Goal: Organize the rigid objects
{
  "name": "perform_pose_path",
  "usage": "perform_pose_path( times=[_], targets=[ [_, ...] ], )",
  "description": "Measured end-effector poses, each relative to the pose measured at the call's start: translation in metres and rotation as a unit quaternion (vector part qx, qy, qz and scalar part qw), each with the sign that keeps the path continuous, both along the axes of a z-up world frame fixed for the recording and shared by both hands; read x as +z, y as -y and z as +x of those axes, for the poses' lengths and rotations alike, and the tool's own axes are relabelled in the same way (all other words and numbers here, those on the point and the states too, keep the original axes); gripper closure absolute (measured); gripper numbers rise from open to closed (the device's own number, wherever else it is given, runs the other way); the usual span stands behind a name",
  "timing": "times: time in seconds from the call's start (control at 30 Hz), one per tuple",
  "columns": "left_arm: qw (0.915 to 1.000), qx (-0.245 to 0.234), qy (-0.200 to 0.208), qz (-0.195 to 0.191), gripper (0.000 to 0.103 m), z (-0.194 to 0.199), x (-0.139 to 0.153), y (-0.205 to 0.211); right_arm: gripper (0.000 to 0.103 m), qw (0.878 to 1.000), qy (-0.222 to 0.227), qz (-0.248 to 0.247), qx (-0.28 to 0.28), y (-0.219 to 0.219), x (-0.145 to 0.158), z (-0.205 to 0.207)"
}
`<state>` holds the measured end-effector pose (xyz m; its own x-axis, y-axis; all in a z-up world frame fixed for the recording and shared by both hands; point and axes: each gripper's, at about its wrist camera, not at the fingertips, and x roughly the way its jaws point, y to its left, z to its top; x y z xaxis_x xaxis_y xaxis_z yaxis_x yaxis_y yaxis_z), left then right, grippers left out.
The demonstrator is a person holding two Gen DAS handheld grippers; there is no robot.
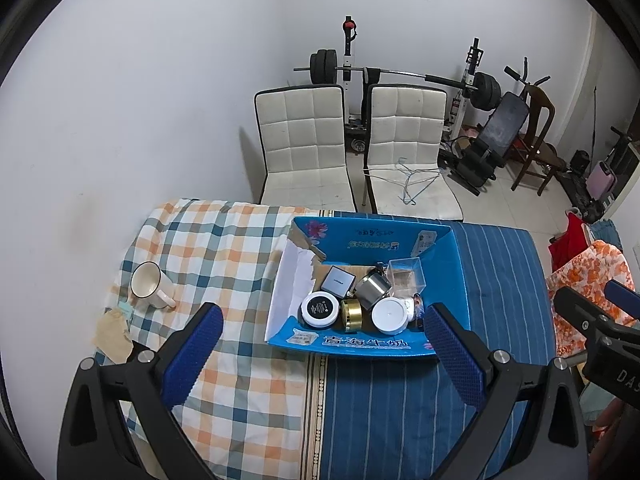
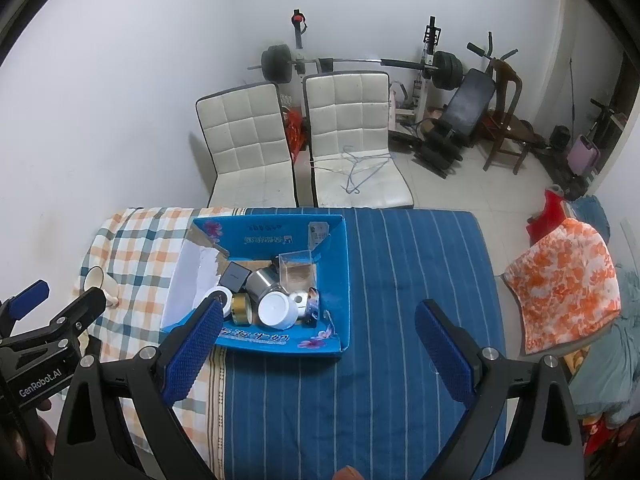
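A blue cardboard box (image 1: 448, 280) (image 2: 338, 280) sits on the cloth-covered table. In it lie a black-lidded white jar (image 1: 319, 310), a gold tin (image 1: 351, 314), a white round jar (image 1: 390, 315) (image 2: 277, 311), a steel cup (image 1: 372, 289) (image 2: 263, 280), a dark square case (image 1: 338, 280) and a clear plastic cube (image 1: 406, 273) (image 2: 297, 269). A white mug (image 1: 149, 286) (image 2: 98, 282) stands on the checked cloth at the left. My left gripper (image 1: 322, 334) is open and empty, above the table before the box. My right gripper (image 2: 318, 332) is open and empty, before the box's near right corner.
Checked cloth (image 1: 224, 248) covers the table's left, blue striped cloth (image 2: 400, 280) its right. A brown paper scrap (image 1: 112, 332) lies near the mug. Two white chairs (image 1: 304, 148) (image 1: 408, 148) stand behind the table, a floral-covered seat (image 2: 560, 284) at right, gym gear beyond.
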<state>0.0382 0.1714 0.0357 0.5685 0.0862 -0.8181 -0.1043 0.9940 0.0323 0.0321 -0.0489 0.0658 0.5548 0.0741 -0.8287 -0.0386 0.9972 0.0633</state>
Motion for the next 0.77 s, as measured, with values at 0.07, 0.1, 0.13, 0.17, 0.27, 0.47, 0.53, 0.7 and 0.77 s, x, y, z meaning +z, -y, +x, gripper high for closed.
perform_pose_path(
  times=[0.07, 0.1, 0.13, 0.17, 0.27, 0.47, 0.53, 0.7, 0.77],
  targets=[
    [1.0, 0.001, 0.0, 0.002, 0.0, -0.0004, -0.0007, -0.0004, 0.004, 1.0, 0.0, 0.001, -0.001, -0.0002, -0.0004, 0.0003],
    [1.0, 0.002, 0.0, 0.003, 0.0, -0.001, -0.0006, -0.0003, 0.004, 1.0, -0.001, 0.001, -0.001, -0.0006, -0.0004, 0.0002],
    [1.0, 0.002, 0.0, 0.004, 0.0, -0.0015, -0.0007, 0.0001, 0.004, 1.0, -0.001, 0.001, 0.0, -0.0005, -0.0004, 0.0],
    [1.0, 0.002, 0.0, 0.004, 0.0, -0.0018, -0.0006, 0.0002, 0.004, 1.0, -0.002, 0.001, 0.0, -0.0007, -0.0003, -0.0001],
    [1.0, 0.002, -0.001, 0.008, 0.0, -0.002, -0.0015, 0.0005, 0.004, 1.0, -0.006, 0.001, 0.003, -0.0009, -0.0006, -0.0006],
    [1.0, 0.002, -0.002, 0.009, 0.0, -0.002, -0.0017, 0.0013, 0.004, 1.0, -0.008, 0.001, 0.006, 0.0001, -0.0017, -0.0004],
    [1.0, 0.002, -0.002, 0.008, 0.0, -0.0017, -0.0019, 0.001, 0.004, 1.0, -0.008, 0.001, 0.006, -0.0001, -0.0017, -0.0004],
    [1.0, 0.004, 0.003, 0.007, 0.0, -0.0022, -0.0021, 0.0002, 0.004, 1.0, -0.007, 0.002, 0.007, 0.0002, -0.0015, -0.0002],
    [1.0, 0.004, 0.003, 0.005, 0.0, -0.0011, -0.004, 0.001, 0.004, 1.0, -0.008, 0.0, 0.009, 0.0018, -0.0043, -0.0005]
  ],
)
